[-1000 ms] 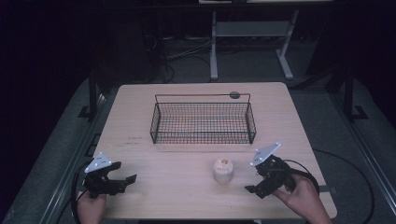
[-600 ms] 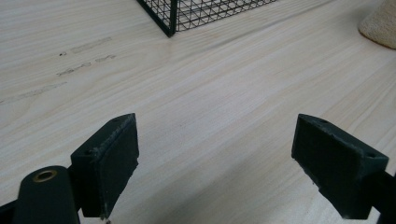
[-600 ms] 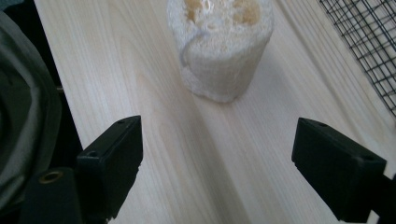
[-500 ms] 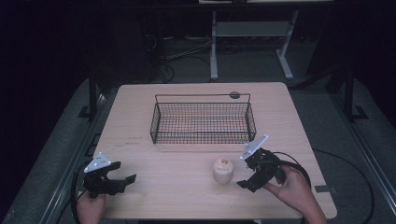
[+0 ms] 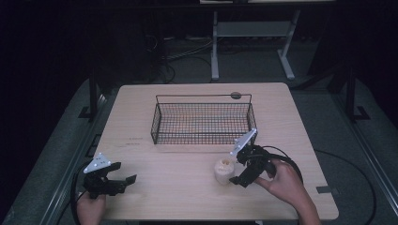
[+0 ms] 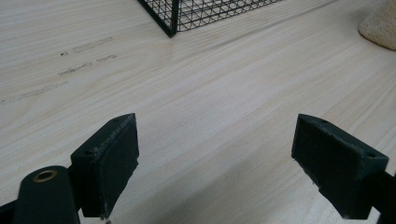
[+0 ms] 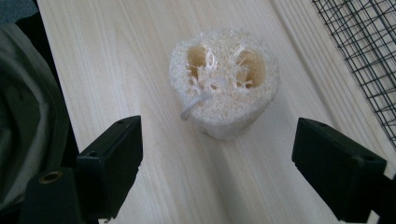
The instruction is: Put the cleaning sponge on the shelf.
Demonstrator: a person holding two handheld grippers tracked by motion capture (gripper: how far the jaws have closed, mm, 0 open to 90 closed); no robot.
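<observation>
A pale loofah sponge [image 5: 224, 170] stands on the wooden table [image 5: 178, 197], in front of a black wire basket [image 5: 202, 96]. My right gripper [image 5: 236, 168] is open just to the right of the loofah, its jaws pointing left at it. In the right gripper view the loofah [image 7: 224, 84] lies ahead of the open right gripper [image 7: 217, 172], beyond the jaw tips and untouched, with the basket [image 7: 359, 46] at the right. My left gripper [image 5: 124, 172] rests open near the front left edge. The left gripper [image 6: 215, 158] holds nothing, and the loofah [image 6: 380, 28] peeks in at the top right.
A small dark round disc [image 5: 236, 95] sits on the table behind the basket's far right corner. A white metal stand [image 5: 215, 47] is on the floor beyond the table. Cables trail from both grippers.
My right gripper has moved left and slightly forward, closing in on the loofah until its open jaws are beside it. The left gripper and the loofah have stayed put.
</observation>
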